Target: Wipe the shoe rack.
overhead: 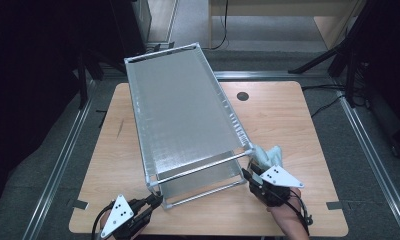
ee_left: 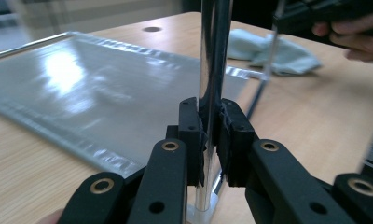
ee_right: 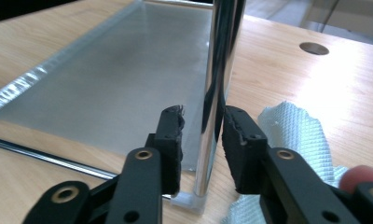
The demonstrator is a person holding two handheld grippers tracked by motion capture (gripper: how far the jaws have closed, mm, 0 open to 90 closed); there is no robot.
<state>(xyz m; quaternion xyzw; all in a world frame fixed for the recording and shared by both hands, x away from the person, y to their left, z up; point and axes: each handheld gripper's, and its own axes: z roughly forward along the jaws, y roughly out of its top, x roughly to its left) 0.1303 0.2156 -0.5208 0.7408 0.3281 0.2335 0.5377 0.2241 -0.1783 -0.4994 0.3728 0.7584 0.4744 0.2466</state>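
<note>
Two metal legs at the near end of the shelf rack are in our grip range; the rack stands on the wooden table, running from its near edge toward the far side. Our left gripper is pinched tight on the near left leg. Our right gripper has its jaws spread around the near right leg, pads just off the metal. A white cloth lies beside that leg.
</note>
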